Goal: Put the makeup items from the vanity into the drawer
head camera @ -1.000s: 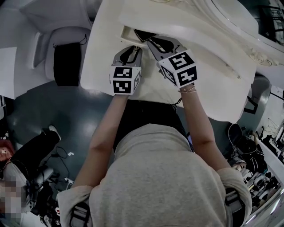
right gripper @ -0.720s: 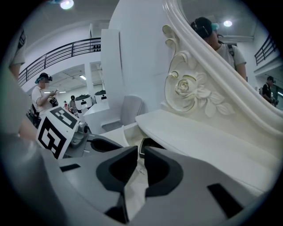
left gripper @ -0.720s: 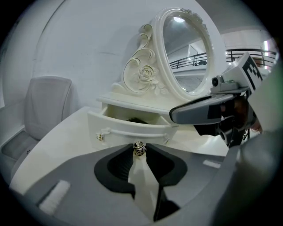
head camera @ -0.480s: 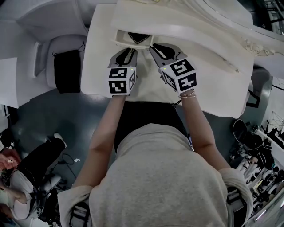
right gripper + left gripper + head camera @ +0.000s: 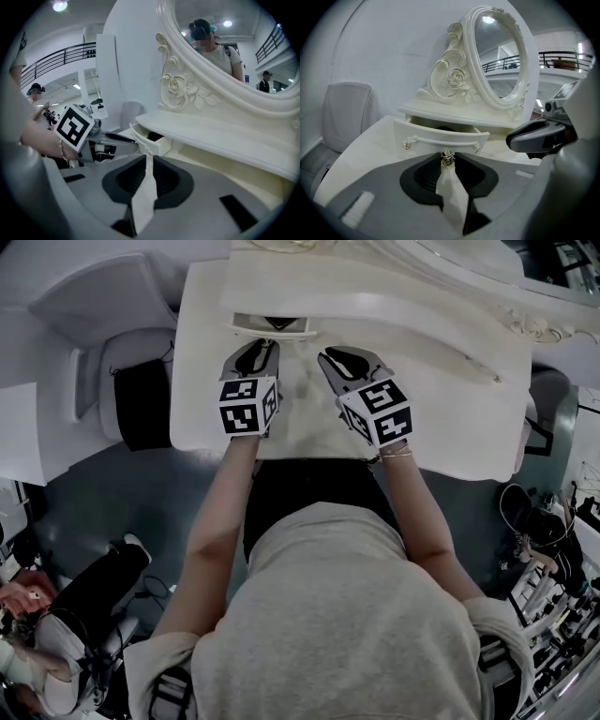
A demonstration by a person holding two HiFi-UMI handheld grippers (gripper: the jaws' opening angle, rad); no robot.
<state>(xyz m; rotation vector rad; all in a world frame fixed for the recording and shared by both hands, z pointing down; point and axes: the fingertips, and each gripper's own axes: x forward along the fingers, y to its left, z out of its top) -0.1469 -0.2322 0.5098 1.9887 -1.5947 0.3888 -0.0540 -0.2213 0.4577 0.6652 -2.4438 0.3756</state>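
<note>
L tool (image 5: 448,162) is clenched on the drawer knob (image 5: 448,158). Its jaw tips meet the small metal knob from both sides, at the centre of the drawer (image 5: 440,139) front. In the head view the L tool (image 5: 263,343) points at the drawer (image 5: 269,326), which sits under the vanity's raised shelf and is pulled out partway.

R tool (image 5: 149,156) has its jaws closed w/ nothing between them; only bare white surface shows thru the slit. In the head view the R tool (image 5: 330,356) hovers over the surface (image 5: 441,409), just beside the L tool & angled toward the same drawer, not touching it. Both point downward at a slant.

Makeup: a dark item (image 5: 279,322) lies inside the open drawer, seen as a dark patch behind the front panel. Can't tell what kind it is. The R tool view shows the same dark shape (image 5: 155,137) in the drawer gap.

Drawer front is white w/ a curved swag trim & small gold studs at each end. An oval mirror (image 5: 499,56) in a carved white frame w/ a rose ornament stands on the shelf above. A pale chair (image 5: 344,110) stands to the left of the vanity.
</note>
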